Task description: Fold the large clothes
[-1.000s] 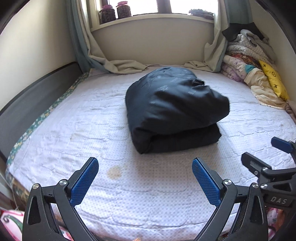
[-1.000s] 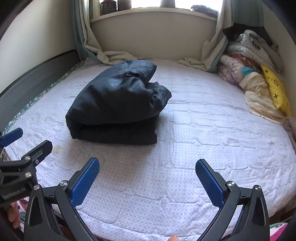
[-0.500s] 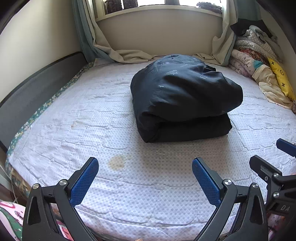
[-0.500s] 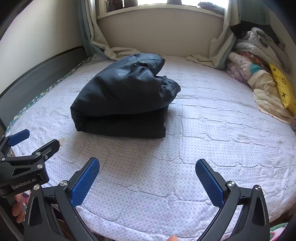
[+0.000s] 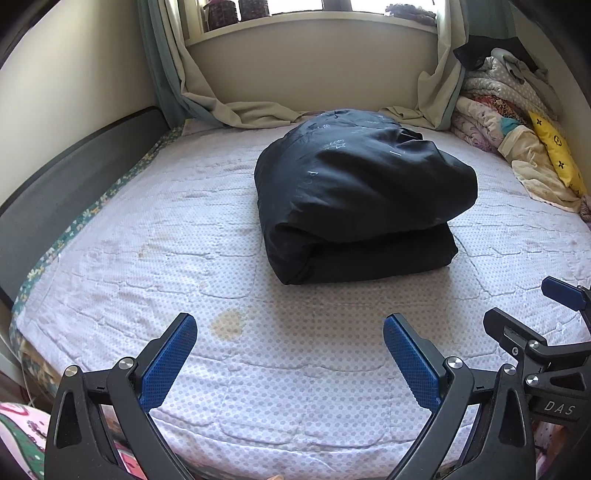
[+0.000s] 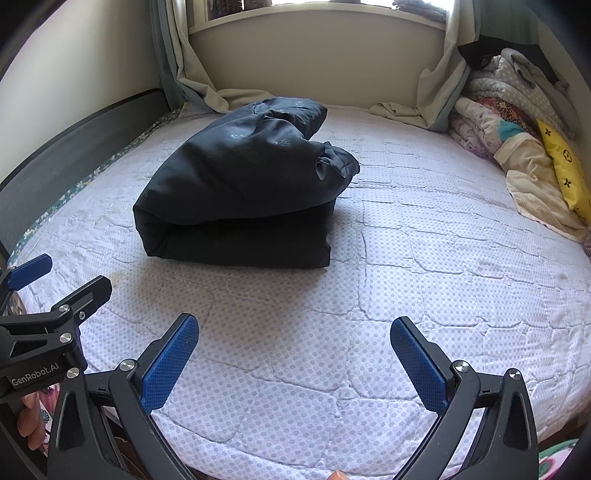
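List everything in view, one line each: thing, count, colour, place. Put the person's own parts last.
Folded garment: one, black, puffy, on the middle of the mattress, touched by neither tool.
Mattress: one, white quilted cover with dots, fills the foreground.
Stain: one, yellowish, on the cover near the front edge.
Bed frame: one, dark grey, along the left side.
Curtains: two, beige and teal, hems pooled on the far end of the mattress.
Pile of bedding: one, mixed prints, far right corner.
Pillow: one, yellow with black marks, against the pile.
Jars: two, dark, on the windowsill.
Left tool: one, black with blue pads, open.
Right tool: one, same, open.
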